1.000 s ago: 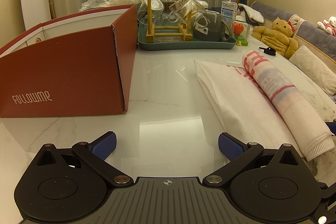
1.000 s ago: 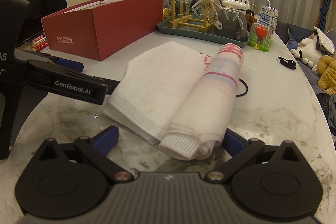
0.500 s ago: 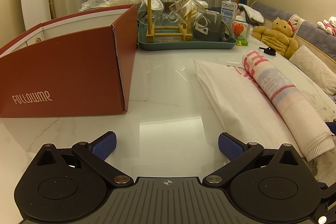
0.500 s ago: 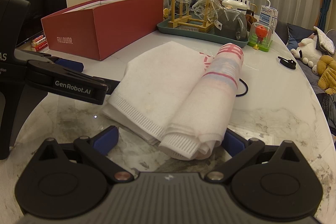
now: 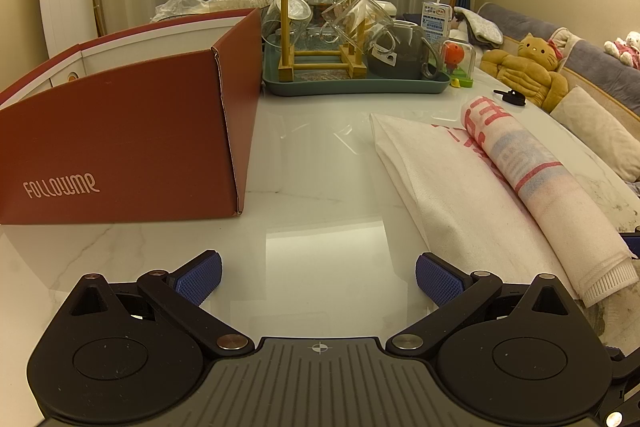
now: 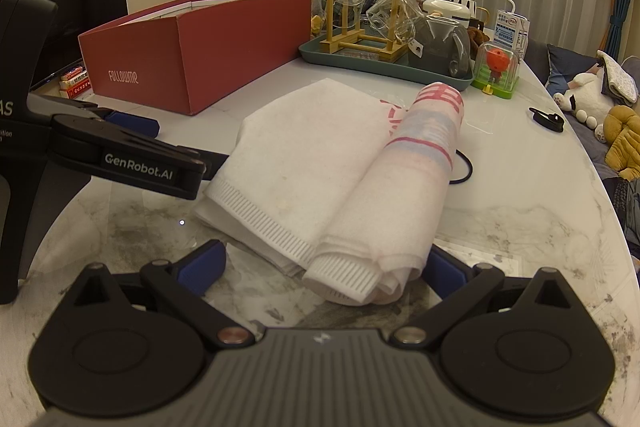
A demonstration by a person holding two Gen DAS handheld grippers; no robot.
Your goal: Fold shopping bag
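A white non-woven shopping bag (image 6: 304,163) with red and blue print lies on the marble table, its right part rolled into a tube (image 6: 404,187). In the left wrist view the bag (image 5: 460,179) lies to the right, its rolled part (image 5: 532,171) along the far side. My right gripper (image 6: 324,265) is open, its blue pads on either side of the bag's near end, the roll's ribbed hem between them. My left gripper (image 5: 318,277) is open over bare table, left of the bag. The left gripper (image 6: 132,135) also shows from the side in the right wrist view, its tip at the bag's left edge.
A red cardboard box (image 5: 132,135) stands at the left. A teal tray (image 5: 356,87) with a glass rack and teapots sits at the back. A milk carton (image 6: 512,31), a small toy dome (image 6: 498,67), a black clip (image 6: 546,117) and a black hair tie (image 6: 464,171) lie right of the bag. Plush toys (image 5: 528,67) sit on a sofa.
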